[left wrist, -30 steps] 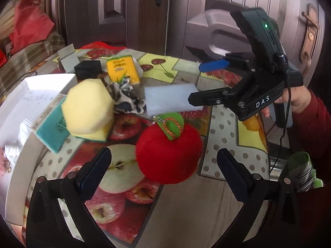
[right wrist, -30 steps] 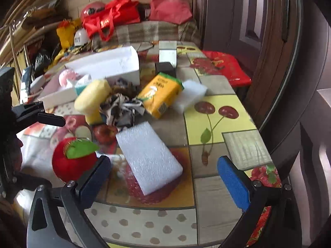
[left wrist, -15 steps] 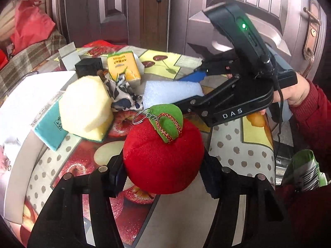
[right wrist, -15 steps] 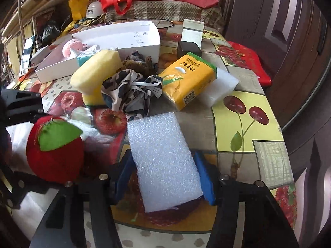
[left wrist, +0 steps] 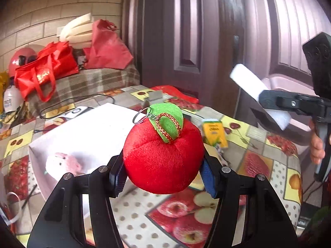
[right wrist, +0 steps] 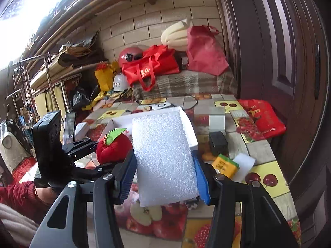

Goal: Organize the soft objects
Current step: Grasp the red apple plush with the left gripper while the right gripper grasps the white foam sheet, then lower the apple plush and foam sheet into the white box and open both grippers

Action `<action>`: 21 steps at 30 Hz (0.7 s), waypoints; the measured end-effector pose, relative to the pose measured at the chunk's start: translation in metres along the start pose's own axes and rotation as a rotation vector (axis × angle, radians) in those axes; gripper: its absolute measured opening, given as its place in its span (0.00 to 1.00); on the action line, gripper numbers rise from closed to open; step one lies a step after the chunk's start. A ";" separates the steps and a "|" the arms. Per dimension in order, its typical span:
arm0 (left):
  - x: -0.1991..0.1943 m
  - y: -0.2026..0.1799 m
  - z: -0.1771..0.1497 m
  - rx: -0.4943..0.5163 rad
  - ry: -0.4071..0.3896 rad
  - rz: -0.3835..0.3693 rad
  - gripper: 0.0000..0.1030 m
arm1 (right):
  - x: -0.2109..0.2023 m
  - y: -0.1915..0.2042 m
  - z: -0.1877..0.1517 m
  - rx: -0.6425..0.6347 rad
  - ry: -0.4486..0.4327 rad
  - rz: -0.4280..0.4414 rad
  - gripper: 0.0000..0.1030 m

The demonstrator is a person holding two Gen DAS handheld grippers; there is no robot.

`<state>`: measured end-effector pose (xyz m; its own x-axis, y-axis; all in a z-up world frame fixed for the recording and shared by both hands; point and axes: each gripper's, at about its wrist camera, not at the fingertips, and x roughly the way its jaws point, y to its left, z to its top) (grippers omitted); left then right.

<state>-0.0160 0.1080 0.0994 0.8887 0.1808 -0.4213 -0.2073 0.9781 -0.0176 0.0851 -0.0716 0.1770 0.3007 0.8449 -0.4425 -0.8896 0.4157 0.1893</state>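
Note:
My left gripper (left wrist: 163, 175) is shut on a red plush apple (left wrist: 163, 155) with a green leaf and key ring, held in the air above the table, in front of a white box (left wrist: 93, 130). A pink plush toy (left wrist: 62, 164) lies in that box. My right gripper (right wrist: 164, 175) is shut on a white foam block (right wrist: 163, 157), also lifted, near the box's (right wrist: 186, 122) right wall. The foam block (left wrist: 258, 95) shows at the right of the left wrist view, and the apple (right wrist: 113, 146) at the left of the right wrist view.
On the fruit-print tablecloth (right wrist: 266, 177) lie a yellow tissue pack (right wrist: 224, 164), a white sponge (right wrist: 245, 162) and a small black box (right wrist: 217, 143). Red bags (right wrist: 153, 66) sit on a plaid couch behind. A dark door (right wrist: 279, 51) stands to the right.
Both grippers closed, the left on the apple and the right on the foam block, then lifted them off the table toward the white box.

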 end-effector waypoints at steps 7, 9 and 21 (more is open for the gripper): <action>0.007 0.070 0.005 -0.073 0.032 0.181 0.59 | 0.013 0.003 0.030 0.188 -0.093 0.088 0.51; 0.003 0.085 0.003 -0.107 0.028 0.215 0.59 | 0.018 0.009 0.040 0.212 -0.115 0.105 0.51; 0.010 0.132 -0.003 -0.245 0.050 0.260 0.59 | 0.138 0.029 0.052 0.314 0.026 0.046 0.51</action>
<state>-0.0358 0.2388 0.0900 0.7734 0.4092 -0.4841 -0.5212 0.8452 -0.1183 0.1188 0.0745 0.1668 0.2497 0.8582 -0.4485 -0.7515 0.4638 0.4692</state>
